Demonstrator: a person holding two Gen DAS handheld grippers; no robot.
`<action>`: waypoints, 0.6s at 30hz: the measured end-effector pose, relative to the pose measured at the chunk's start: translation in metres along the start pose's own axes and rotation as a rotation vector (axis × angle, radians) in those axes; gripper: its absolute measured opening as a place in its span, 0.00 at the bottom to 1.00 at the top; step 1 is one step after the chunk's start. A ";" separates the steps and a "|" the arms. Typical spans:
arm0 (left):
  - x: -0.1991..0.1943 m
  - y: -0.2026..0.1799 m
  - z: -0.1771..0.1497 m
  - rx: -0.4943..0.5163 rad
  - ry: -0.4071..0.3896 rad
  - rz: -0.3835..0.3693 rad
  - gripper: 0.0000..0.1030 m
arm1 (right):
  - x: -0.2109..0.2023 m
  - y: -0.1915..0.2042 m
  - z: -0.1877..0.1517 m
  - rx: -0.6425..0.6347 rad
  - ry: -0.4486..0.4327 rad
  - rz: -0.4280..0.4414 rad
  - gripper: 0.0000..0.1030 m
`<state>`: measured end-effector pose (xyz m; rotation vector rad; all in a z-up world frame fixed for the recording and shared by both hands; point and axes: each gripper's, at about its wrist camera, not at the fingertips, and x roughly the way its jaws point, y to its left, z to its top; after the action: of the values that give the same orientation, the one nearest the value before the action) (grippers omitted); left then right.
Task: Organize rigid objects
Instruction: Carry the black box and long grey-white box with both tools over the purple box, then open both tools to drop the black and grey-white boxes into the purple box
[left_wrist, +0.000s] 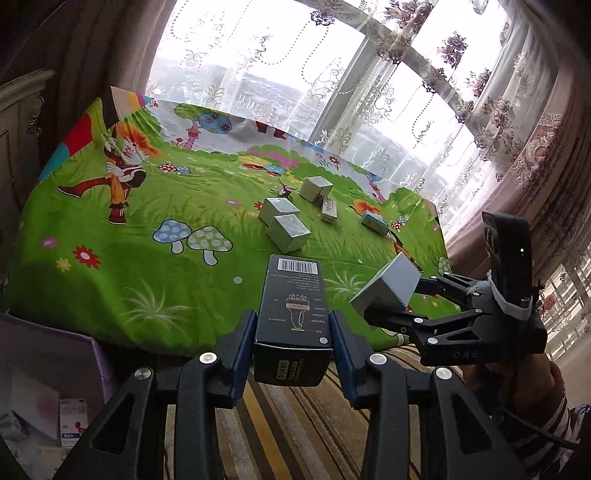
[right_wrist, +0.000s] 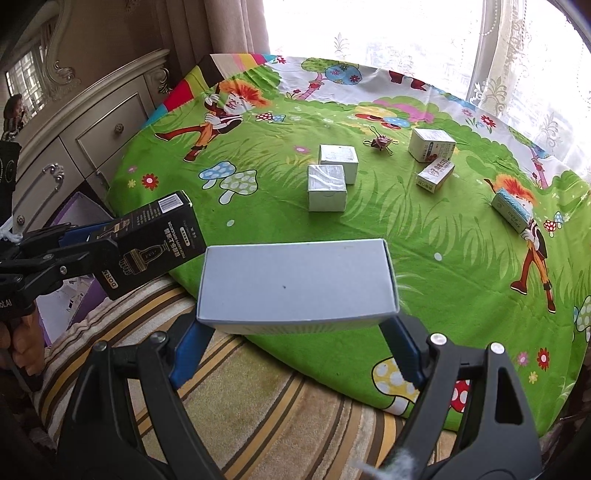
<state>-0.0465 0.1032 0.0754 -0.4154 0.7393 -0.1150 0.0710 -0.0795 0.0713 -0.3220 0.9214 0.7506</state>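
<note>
My left gripper (left_wrist: 293, 328) is shut on a black box with a barcode (left_wrist: 291, 295) and holds it above the near edge of the green cartoon cloth (left_wrist: 147, 229). In the right wrist view the same black box (right_wrist: 155, 240) hangs at the left in the left gripper (right_wrist: 107, 247). My right gripper (right_wrist: 297, 326) is shut on the ends of a long pale grey box (right_wrist: 299, 280), also over the cloth's near edge. From the left wrist view, that grey box (left_wrist: 388, 288) and the right gripper (left_wrist: 402, 306) are at the right.
On the cloth lie two silver cubes (right_wrist: 327, 188) (right_wrist: 339, 158), a binder clip (right_wrist: 380, 142), a white box (right_wrist: 432, 144), a small carton (right_wrist: 436, 176) and a teal box (right_wrist: 511, 210). A purple bin (left_wrist: 55, 369) stands at the left by a dresser (right_wrist: 92, 136). A striped surface (right_wrist: 258, 406) lies below.
</note>
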 end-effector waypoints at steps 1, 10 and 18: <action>-0.006 0.003 -0.003 -0.008 -0.006 0.009 0.40 | -0.002 0.004 -0.001 -0.005 -0.002 0.004 0.84; -0.065 0.048 -0.023 -0.090 -0.074 0.130 0.40 | -0.008 0.051 -0.006 -0.071 0.008 0.064 0.84; -0.117 0.102 -0.037 -0.199 -0.132 0.263 0.40 | -0.010 0.098 -0.007 -0.145 0.020 0.115 0.84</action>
<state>-0.1618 0.2134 0.0830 -0.5057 0.6713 0.2326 -0.0064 -0.0189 0.0809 -0.4065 0.9119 0.9238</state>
